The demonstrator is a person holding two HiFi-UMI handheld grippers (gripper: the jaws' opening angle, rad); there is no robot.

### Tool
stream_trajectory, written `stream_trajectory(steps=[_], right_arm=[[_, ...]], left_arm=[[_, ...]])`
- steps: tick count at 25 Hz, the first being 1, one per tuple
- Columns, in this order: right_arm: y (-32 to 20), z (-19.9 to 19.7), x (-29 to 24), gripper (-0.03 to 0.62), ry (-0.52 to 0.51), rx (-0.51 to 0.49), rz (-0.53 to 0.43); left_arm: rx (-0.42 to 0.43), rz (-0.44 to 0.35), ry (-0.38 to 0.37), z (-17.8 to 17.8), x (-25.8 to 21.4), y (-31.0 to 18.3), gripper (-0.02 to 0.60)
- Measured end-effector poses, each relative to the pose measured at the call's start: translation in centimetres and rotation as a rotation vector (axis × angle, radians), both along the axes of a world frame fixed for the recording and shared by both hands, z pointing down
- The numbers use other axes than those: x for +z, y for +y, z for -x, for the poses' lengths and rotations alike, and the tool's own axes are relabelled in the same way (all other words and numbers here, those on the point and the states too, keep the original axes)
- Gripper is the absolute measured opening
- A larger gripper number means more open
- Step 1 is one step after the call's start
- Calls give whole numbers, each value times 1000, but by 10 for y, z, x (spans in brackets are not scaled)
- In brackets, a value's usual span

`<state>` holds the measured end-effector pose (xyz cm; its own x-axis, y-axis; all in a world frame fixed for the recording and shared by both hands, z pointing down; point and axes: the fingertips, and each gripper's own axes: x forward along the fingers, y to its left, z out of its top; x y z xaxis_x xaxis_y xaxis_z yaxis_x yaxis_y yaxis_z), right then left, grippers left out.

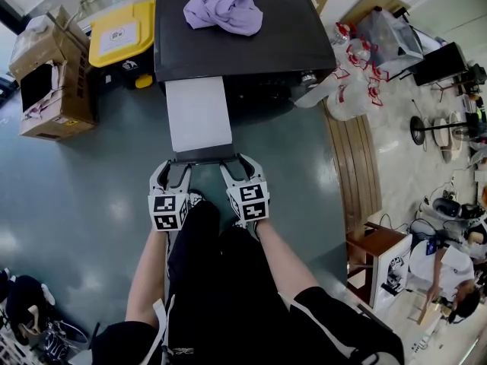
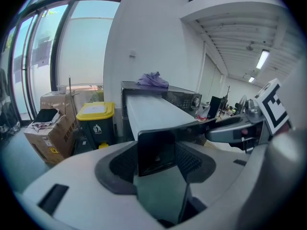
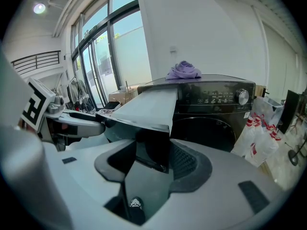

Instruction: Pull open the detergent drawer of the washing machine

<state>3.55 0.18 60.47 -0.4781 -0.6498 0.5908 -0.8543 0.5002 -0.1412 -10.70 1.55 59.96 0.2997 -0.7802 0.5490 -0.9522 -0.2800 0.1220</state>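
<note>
The black washing machine [image 1: 236, 48] stands ahead of me, and its long white detergent drawer [image 1: 198, 112] is pulled far out toward me. The drawer's dark front panel [image 1: 204, 157] lies between my two grippers. My left gripper [image 1: 172, 170] has its jaws wide apart around the panel's left end [image 2: 156, 152]. Its outer pad [image 2: 123, 162] lies beside the panel's edge. My right gripper [image 1: 237, 167] is set the same way at the panel's right end [image 3: 153, 150]. I see no pad pressing on the panel.
A purple cloth [image 1: 227, 4] lies on the machine's top. A yellow-lidded bin [image 1: 122, 36] and cardboard boxes [image 1: 49, 74] stand to the left. White plastic bags [image 1: 346, 82] and a wooden board [image 1: 358, 166] are on the right. My legs [image 1: 221, 280] are below the grippers.
</note>
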Motion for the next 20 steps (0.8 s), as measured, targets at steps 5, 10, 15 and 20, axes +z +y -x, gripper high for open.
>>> stream_trajectory(steps=[5,10,15,20], right_arm=[[3,0,2,221,-3,0,16],[9,-2,6,222,-3,0,22],[7,-2,6,224,-13,-8,7],[12,-10,9,235,-55,10,49]], left_arm=[[-4,9,-4,0,1,2,244],[-9,19,-5,-3,4,8,245],[-18,5,-6,-4,5,6,245],[-78,41,53,6,5,13,245]])
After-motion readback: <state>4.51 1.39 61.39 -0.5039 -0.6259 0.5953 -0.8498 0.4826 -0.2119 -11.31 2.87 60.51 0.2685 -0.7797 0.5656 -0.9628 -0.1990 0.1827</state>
